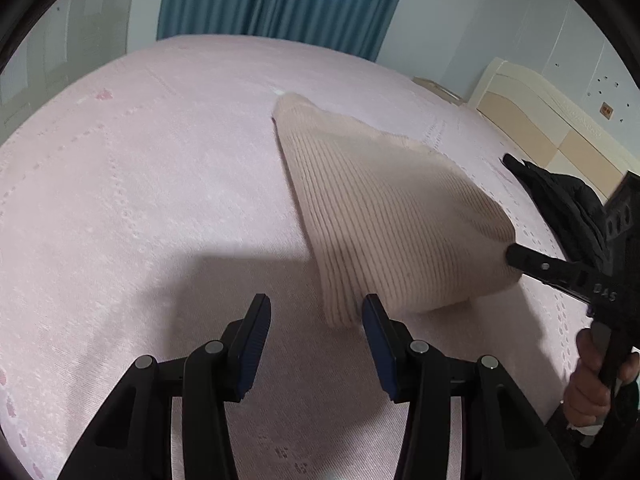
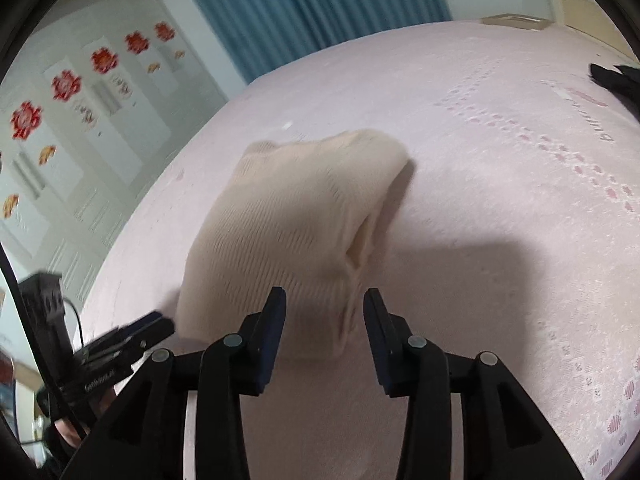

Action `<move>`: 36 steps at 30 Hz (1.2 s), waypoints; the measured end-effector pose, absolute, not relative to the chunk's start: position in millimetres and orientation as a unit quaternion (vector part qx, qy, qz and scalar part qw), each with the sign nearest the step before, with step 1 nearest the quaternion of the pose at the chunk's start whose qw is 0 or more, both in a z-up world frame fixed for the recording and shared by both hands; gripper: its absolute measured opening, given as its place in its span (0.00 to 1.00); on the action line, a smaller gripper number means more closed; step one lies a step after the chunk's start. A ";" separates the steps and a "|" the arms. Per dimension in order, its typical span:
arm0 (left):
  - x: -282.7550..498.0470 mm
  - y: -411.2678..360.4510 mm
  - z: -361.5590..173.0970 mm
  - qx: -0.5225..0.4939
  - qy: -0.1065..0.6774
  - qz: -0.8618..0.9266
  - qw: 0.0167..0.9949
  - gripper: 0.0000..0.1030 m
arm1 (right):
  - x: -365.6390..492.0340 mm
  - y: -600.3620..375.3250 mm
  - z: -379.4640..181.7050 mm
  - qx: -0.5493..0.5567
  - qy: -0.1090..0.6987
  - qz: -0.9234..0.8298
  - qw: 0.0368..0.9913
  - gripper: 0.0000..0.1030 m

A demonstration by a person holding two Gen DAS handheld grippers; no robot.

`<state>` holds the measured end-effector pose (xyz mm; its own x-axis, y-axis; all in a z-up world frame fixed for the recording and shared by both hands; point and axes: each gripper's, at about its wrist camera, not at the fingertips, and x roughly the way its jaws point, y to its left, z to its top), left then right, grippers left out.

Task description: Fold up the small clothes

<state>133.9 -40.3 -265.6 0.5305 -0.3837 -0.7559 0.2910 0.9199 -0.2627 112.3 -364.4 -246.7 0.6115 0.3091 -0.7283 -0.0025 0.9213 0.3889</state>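
A beige ribbed knit garment (image 1: 380,208) lies folded on the pink bedsheet (image 1: 140,200); its near right part bulges up off the sheet. My left gripper (image 1: 316,310) is open just short of the garment's near corner, and the pads do not touch it. In the right wrist view the same garment (image 2: 296,224) lies straight ahead. My right gripper (image 2: 325,302) is open, with the garment's near edge in the gap between the pads but not pinched. From the left wrist view the right gripper (image 1: 520,258) reaches the garment's right edge. The left gripper (image 2: 152,330) shows at the garment's left.
A black garment (image 1: 560,200) lies on the bed at the right, by the cream headboard (image 1: 540,112). A hand (image 1: 592,384) grips the right tool's handle. Blue curtain (image 2: 312,4) hangs behind the bed, and a wardrobe with red flower stickers (image 2: 64,84) stands to the left.
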 end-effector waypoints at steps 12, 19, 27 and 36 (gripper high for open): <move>134.3 -48.2 -269.3 -0.043 0.451 -0.207 0.867 0.44 | 129.9 -375.7 -246.2 0.195 0.393 0.072 0.896 0.06; 131.8 -52.9 -268.0 -0.035 0.450 -0.210 0.867 0.44 | 136.7 -362.8 -267.5 0.151 0.442 0.035 0.884 0.08; 136.8 -36.9 -258.1 -0.083 0.426 -0.205 0.877 0.44 | 112.7 -389.0 -249.7 0.215 0.407 0.067 0.886 0.29; 161.3 -28.5 -266.0 -0.108 0.428 -0.178 0.879 0.44 | 164.3 -389.7 -247.3 0.243 0.405 0.076 0.878 0.48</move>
